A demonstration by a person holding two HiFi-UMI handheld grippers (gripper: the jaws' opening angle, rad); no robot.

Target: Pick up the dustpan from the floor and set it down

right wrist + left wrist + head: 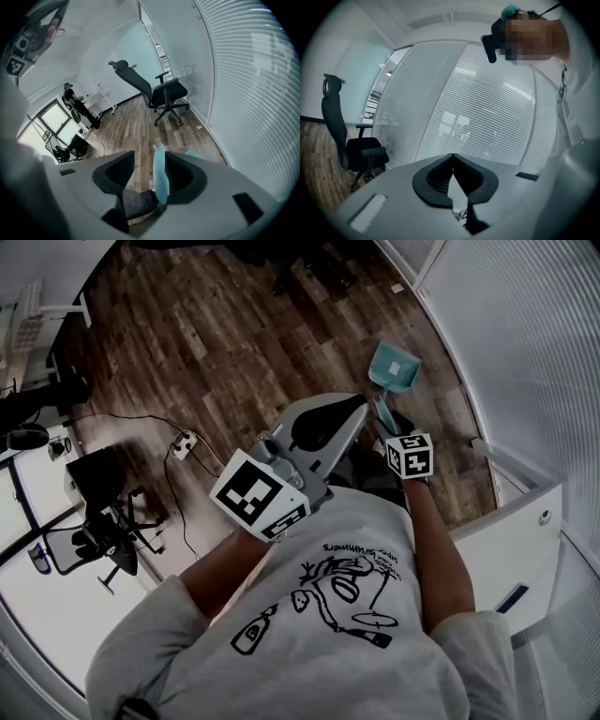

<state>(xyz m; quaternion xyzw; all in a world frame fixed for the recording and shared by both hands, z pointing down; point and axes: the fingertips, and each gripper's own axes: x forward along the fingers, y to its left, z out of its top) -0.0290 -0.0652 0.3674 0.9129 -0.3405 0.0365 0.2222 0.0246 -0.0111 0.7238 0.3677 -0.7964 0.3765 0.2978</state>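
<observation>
Head view: the dustpan (394, 367) seems to rest on the floor (234, 324) far right, by the glass wall (525, 352), below the right gripper (389, 426).

Left gripper view: fingers (436, 180) pressed together, empty.

Right gripper view: fingers (112, 176) spread, the handle (160, 176) leaning on one only; a careless withdrawal may topple it.

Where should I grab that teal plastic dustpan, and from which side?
Grip the teal plastic dustpan by its narrow handle, coming from above: it rests on the wooden floor with the handle rising toward you, and the rest looks too wide.
</observation>
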